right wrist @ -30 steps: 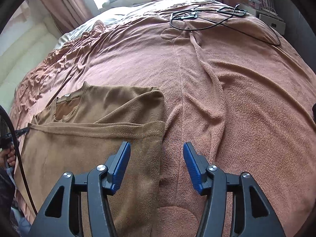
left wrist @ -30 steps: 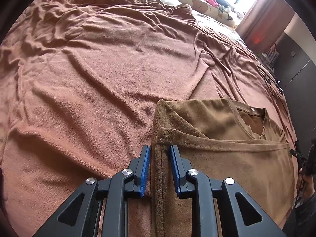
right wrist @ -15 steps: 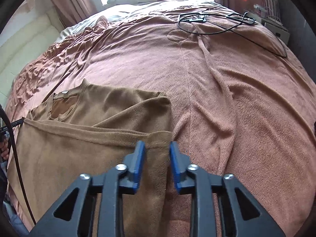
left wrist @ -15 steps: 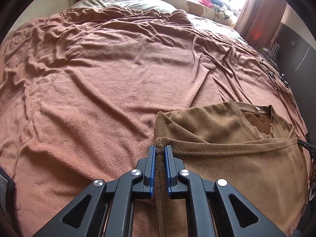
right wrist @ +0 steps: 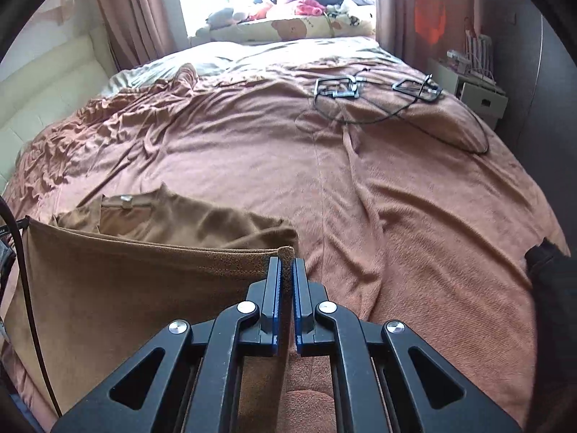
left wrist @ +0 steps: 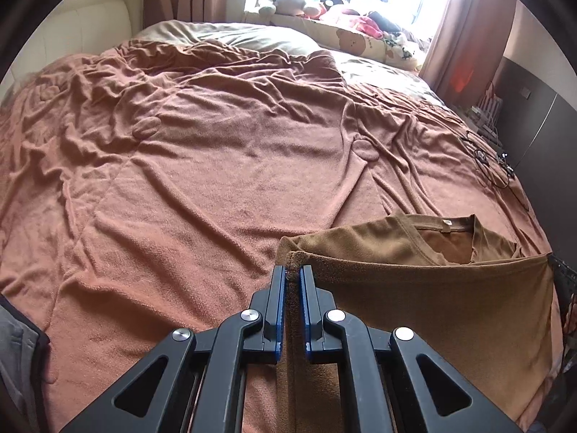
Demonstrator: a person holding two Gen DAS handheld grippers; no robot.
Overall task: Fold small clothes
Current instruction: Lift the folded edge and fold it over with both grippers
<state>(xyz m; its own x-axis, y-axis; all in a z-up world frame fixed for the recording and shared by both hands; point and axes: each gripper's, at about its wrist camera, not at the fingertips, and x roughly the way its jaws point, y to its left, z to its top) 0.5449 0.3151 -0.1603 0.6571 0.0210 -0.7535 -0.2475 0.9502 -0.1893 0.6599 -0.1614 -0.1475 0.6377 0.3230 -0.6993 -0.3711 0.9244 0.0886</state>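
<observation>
A small brown fleece shirt (left wrist: 432,299) lies on the bed, its lower hem folded up toward the collar (left wrist: 438,221). My left gripper (left wrist: 292,274) is shut on the hem's left corner. My right gripper (right wrist: 285,265) is shut on the hem's right corner of the same shirt (right wrist: 126,288). The hem edge is stretched taut between the two grippers and lifted off the bed. The collar with its white label (right wrist: 126,198) lies flat behind the lifted edge.
The bed is covered by a wrinkled reddish-brown blanket (left wrist: 216,162). Black cables and clamps (right wrist: 378,93) lie at the far right of the bed. Pillows and plush toys (right wrist: 288,25) line the window. A white nightstand (right wrist: 476,90) stands beside the bed.
Both grippers closed on the hem corners, the right from wide open. Both then rose, lifting the hem taut off the bed.
</observation>
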